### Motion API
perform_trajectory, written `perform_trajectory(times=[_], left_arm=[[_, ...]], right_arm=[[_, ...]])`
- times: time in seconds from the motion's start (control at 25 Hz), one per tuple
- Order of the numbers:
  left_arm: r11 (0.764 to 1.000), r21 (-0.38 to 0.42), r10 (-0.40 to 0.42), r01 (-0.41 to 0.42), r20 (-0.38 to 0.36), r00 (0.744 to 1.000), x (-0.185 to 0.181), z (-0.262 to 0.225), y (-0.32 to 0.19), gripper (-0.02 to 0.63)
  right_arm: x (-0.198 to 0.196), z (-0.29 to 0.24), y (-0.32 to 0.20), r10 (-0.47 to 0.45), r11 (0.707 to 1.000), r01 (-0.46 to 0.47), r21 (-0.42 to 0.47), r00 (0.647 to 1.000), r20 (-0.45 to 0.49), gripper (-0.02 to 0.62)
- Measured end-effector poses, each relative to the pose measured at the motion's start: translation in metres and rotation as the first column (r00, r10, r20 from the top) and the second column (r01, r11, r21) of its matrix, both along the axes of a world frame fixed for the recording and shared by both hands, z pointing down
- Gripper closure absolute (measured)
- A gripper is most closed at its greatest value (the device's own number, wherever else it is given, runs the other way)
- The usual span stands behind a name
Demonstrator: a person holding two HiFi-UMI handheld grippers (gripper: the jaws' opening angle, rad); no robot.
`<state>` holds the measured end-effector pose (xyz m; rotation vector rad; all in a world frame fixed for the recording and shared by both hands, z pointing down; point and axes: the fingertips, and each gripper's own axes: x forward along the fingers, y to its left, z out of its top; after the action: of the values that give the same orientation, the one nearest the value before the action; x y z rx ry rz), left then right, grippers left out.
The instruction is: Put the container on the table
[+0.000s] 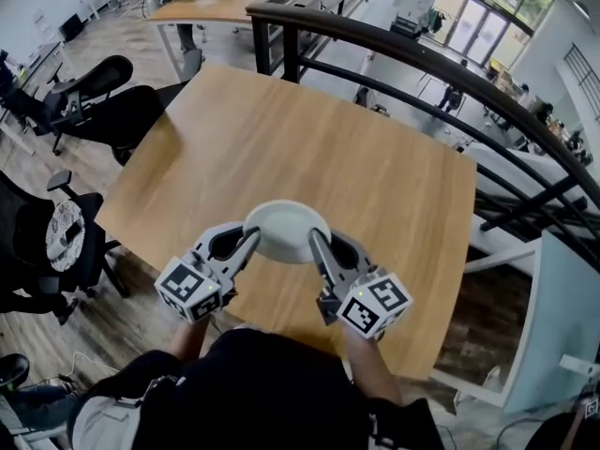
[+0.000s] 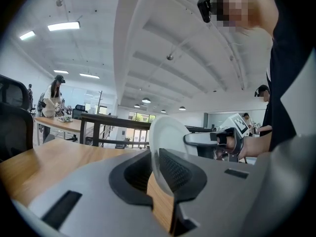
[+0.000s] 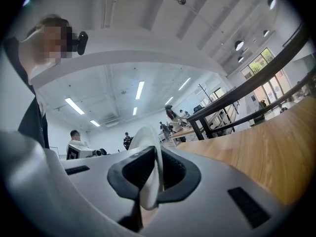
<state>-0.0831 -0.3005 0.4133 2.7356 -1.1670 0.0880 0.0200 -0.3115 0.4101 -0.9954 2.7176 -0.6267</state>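
Observation:
A round white container, shallow like a bowl, hangs just above the near part of the wooden table. My left gripper is shut on its left rim and my right gripper is shut on its right rim. In the left gripper view the white container stands edge-on, pinched between the black pads of the left gripper, with the right gripper beyond it. In the right gripper view the container's rim is clamped in the right gripper. Whether its base touches the wood is hidden.
A black metal railing runs along the table's far edge, with a drop to a lower floor behind. Black office chairs stand at the left. Another wooden table is at the back. A white panel stands at the right.

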Motion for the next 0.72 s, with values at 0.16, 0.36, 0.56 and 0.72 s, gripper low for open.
perform_trajectory(times=[0.16,0.36,0.56,0.72], left_arm=[[0.999,-0.022,0.028,-0.028,-0.002,1.0,-0.003,0.008,-0.011,0.577],[0.997,-0.041,0.066,-0.067,-0.013,0.998,-0.006,0.019,-0.026,0.577],[0.994,-0.053,0.092,-0.093,-0.016,0.996,-0.009,0.028,-0.036,0.577],[0.991,-0.073,0.113,-0.113,-0.001,0.994,-0.011,0.037,-0.042,0.577]], right_arm=[[-0.003,0.006,-0.009,0.028,0.999,-0.028,-0.017,0.999,-0.016,0.566],[-0.006,0.017,-0.02,0.064,0.997,-0.065,-0.045,0.997,-0.031,0.566],[-0.009,0.024,-0.028,0.092,0.994,-0.095,-0.06,0.994,-0.051,0.566],[-0.012,0.033,-0.033,0.111,0.99,-0.116,-0.077,0.992,-0.058,0.566]])
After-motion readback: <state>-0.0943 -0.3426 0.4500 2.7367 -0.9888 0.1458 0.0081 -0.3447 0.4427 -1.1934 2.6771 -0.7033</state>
